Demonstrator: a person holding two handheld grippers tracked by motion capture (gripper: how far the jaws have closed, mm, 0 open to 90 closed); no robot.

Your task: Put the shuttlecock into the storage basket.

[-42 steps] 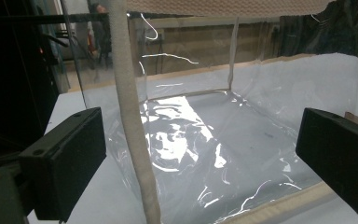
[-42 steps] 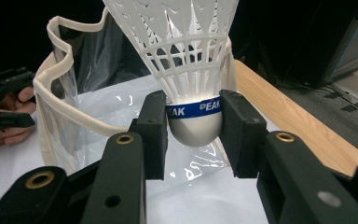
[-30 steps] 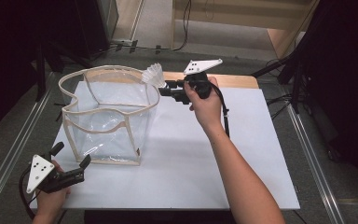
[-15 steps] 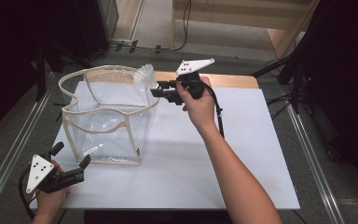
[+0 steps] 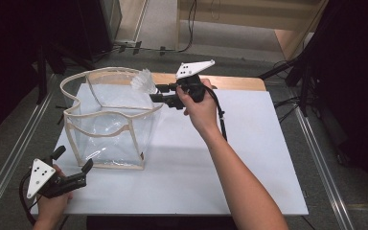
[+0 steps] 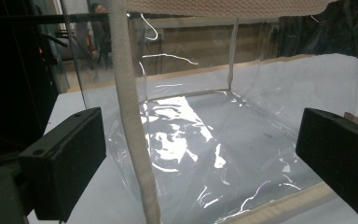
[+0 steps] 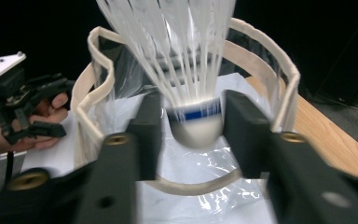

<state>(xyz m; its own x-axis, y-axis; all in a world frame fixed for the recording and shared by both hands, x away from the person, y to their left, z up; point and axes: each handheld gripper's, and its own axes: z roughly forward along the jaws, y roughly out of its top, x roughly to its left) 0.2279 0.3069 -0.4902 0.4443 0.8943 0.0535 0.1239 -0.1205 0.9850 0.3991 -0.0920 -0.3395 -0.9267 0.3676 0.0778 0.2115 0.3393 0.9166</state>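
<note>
My right gripper (image 5: pixel 157 94) holds a white shuttlecock (image 5: pixel 143 81) over the rim of the clear bag (image 5: pixel 106 125) on the white table (image 5: pixel 249 158). My left gripper (image 5: pixel 74 170), jaws apart, rests near the bag's front corner.

A clear bag (image 5: pixel 110 120) stands on the left part of the table (image 5: pixel 249 158), its mouth up. The shuttlecock (image 5: pixel 143 81) sits above the bag's far right rim, between the jaws of the right gripper (image 5: pixel 154 92), which comes in from the right. The left gripper (image 5: pixel 72 165) lies at the table's near left corner, just before the bag's near wall.
</note>
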